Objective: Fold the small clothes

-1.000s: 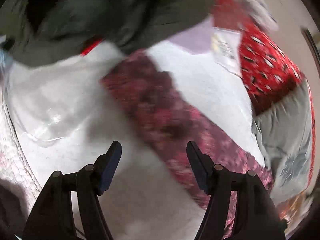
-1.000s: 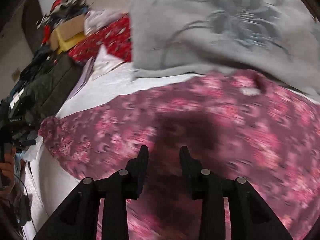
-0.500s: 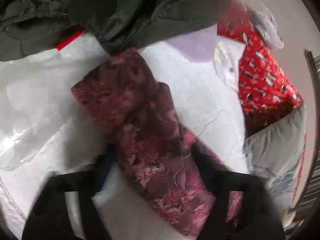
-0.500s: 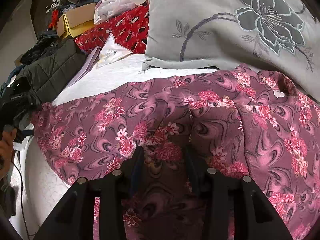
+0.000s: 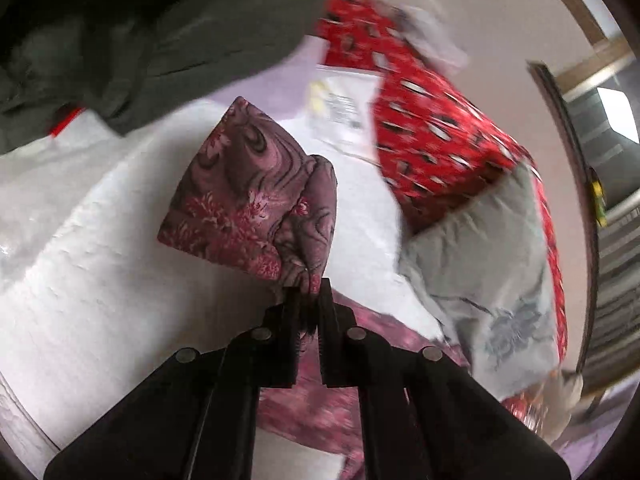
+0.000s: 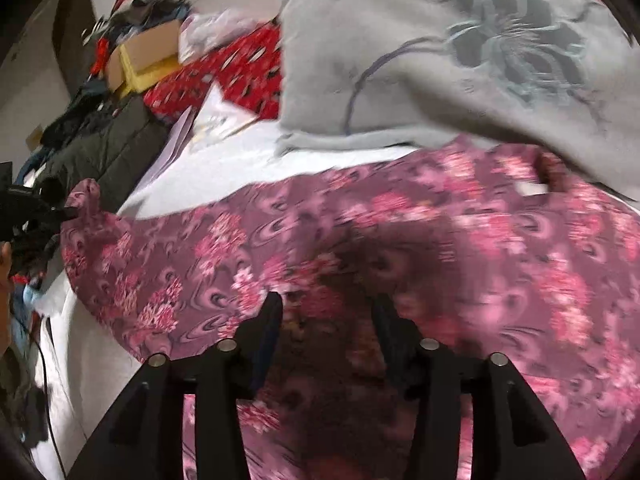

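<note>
Left wrist view: the left tool (image 5: 307,294) has its jaws pinched tight on a corner of the floral garment (image 5: 256,208), having just closed. The gripped end stands lifted above the white bed (image 5: 100,280), bunched and folded just ahead of the fingertips, while the rest of the cloth trails under the tool toward the lower right. A grey pillow (image 5: 492,276) lies to the right, a dark green jacket (image 5: 140,32) beyond.

Right wrist view: the right tool (image 6: 328,312) stands parted, its jaws having just been opening, right over the floral garment (image 6: 400,248), which spreads flat across the bed below and past both fingers; no cloth is pinched between them. The grey pillow (image 6: 440,60) overlaps the garment's far edge.
</note>
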### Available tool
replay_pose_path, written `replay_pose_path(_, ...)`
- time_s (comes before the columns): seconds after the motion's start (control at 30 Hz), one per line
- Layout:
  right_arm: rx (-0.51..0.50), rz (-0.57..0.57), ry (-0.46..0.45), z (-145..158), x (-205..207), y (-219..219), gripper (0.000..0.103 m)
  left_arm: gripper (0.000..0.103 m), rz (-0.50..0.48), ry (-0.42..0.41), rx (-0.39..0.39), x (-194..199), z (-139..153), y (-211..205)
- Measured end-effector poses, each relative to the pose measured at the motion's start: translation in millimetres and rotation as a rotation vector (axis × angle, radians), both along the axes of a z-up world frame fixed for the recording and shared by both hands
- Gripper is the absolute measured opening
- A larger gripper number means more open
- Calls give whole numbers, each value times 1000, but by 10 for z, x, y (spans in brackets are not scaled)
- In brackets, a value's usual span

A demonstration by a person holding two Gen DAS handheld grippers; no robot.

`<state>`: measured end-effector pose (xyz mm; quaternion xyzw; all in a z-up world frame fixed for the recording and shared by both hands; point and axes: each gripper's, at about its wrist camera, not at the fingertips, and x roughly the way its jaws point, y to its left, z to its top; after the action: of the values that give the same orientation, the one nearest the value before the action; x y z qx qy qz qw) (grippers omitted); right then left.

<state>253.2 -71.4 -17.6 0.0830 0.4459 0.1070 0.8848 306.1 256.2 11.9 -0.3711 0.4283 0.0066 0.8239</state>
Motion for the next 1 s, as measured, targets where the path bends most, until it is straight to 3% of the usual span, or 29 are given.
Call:
replay_pose_path(0.27,-26,-160,42,141,-108,-824,56,5,-167,-53,32,21,325,-952)
replay_pose_path(0.33,-16,-204,72,156,-138,-1095,61,5,-209,-54,38,2,364,-1221)
replay_pose_path(0.53,-112,-269,225,-31,-267,-1689,65,5,-335,-44,33,-36,391,-1992)
replay_pose_path(0.6,-102,-245,223,-96,-352,-1778,65,5,-379,-34,32,-54,371,-2286)
replay_pose_path(0.67,-114,-197,192,-110,-436,-1770,69,5,-412,-20,42,-57,327,-2542)
replay_pose_path(0.73,-140,-154,181,-138,-486,-1715,82,5,-458,2,61,-73,229,-2857)
replay_pose_path(0.8,-156,-119,174,-183,-524,-1658,87,5,-498,30,89,-100,90,-3134)
replay_pose_path(1.0,-159,-92,108,-225,-665,-1644,91,9,-575,173,163,-124,-528,-3708)
